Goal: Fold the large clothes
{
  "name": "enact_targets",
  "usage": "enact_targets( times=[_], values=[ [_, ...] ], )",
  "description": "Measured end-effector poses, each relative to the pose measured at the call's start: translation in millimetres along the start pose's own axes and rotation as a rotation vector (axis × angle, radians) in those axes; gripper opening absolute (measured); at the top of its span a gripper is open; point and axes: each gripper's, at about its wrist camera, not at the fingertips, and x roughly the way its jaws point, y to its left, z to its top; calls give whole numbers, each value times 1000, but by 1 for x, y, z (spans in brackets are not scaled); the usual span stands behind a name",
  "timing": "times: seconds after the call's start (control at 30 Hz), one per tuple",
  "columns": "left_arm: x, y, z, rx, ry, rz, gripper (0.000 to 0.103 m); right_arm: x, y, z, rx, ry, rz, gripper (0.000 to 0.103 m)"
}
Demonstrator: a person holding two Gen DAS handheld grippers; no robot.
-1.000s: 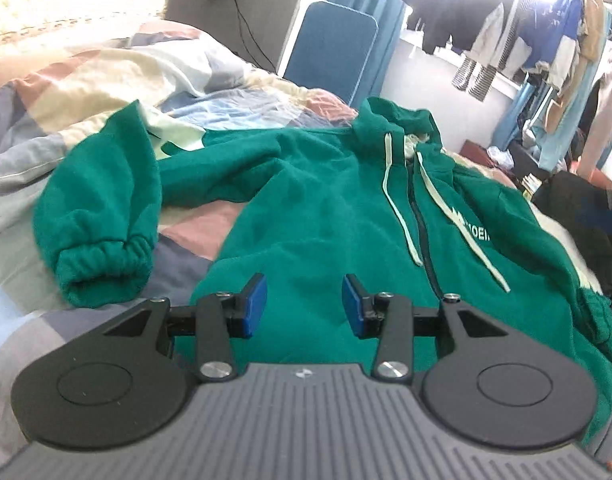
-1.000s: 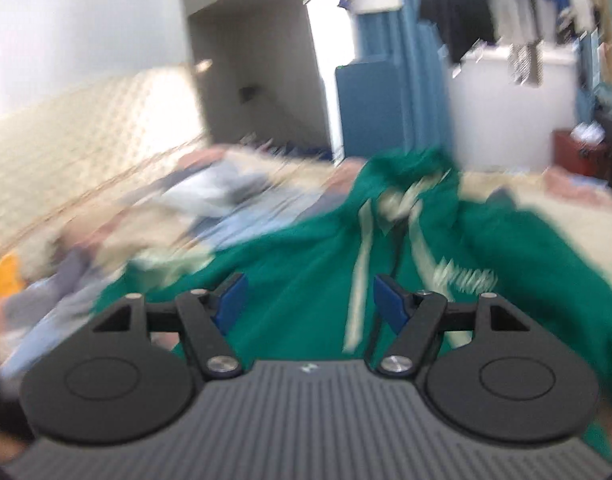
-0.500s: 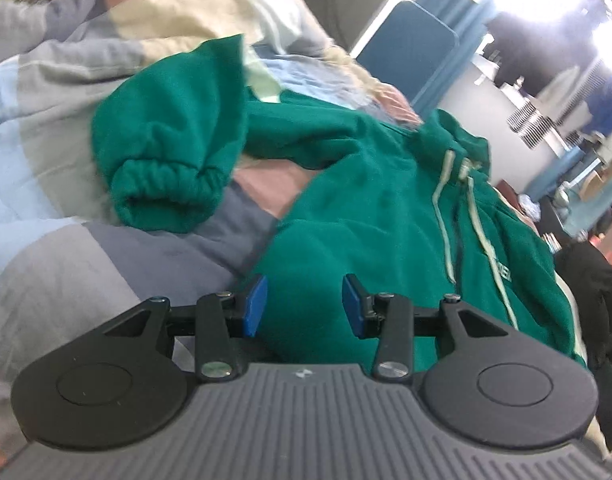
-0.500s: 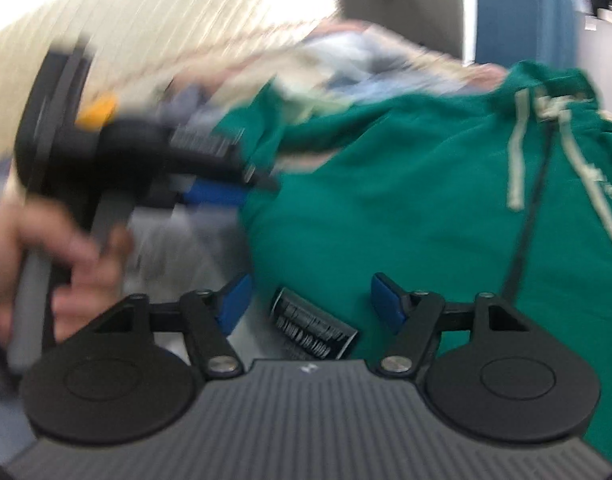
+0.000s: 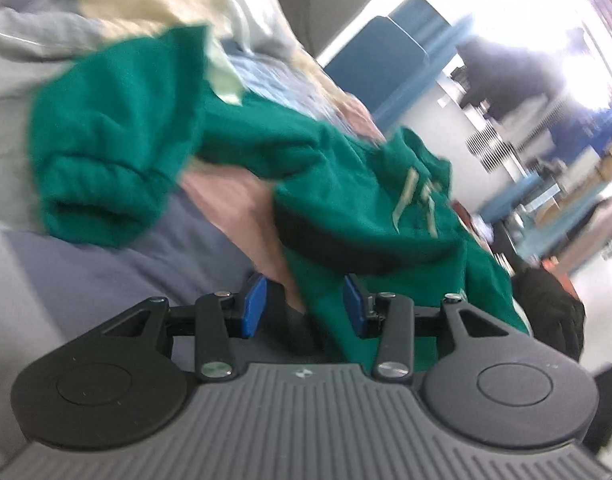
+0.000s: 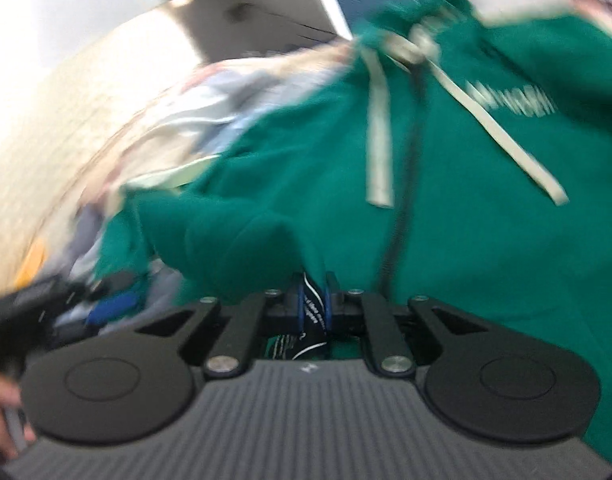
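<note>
- Under me is a bed with a patchwork quilt (image 5: 86, 288) in grey-blue, pink, cream and pale blue blocks; it lies rumpled toward the far side.
- Past the bed's far edge stands a blue padded panel (image 5: 390, 64) against a grey wall, and beyond it a bright, blown-out window with dark and striped clothes hanging (image 5: 502, 92), all blurred.
- A dark heap (image 5: 550, 312) sits off the bed's right edge.
- White lettering (image 6: 514, 100) runs across the chest of the green hoodie (image 6: 486, 208), too smeared to read. A black tag (image 6: 312, 312) with white print sits between my right pads; that print is unreadable as well.
- The hoodie lies front-up across the quilt, hood toward the far edge, with a dark zip down the middle and two flat cream drawstrings (image 6: 378, 132) trailing over the chest.
- One sleeve (image 5: 106, 152) is bunched on the quilt at the left, its ribbed cuff facing me.
- My left gripper (image 5: 304, 306) is spread wide, blue pads apart, at the near hem with green fabric draping between them but not clamped.
- My right gripper (image 6: 314, 304) is pressed together, pinching the hoodie at its tag; the cloth there is lifted into a fold.
- In the right wrist view the other gripper and a hand (image 6: 2, 404) show blurred at the lower left.
</note>
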Motion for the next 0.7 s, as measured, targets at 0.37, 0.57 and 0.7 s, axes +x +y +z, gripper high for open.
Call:
enact_targets(
  times=[0.37,0.57,0.7],
  values=[
    [51,-16,-7,66,47,-119,52,6,-11,-5,50,18,18,13],
    [62,-28,-15,126,62,-109,38,0,-1,-7,10,5,22,13],
    [40,-24,-12,107,38,-102,18,-12,16,-12,-44,-15,27,14]
  ],
)
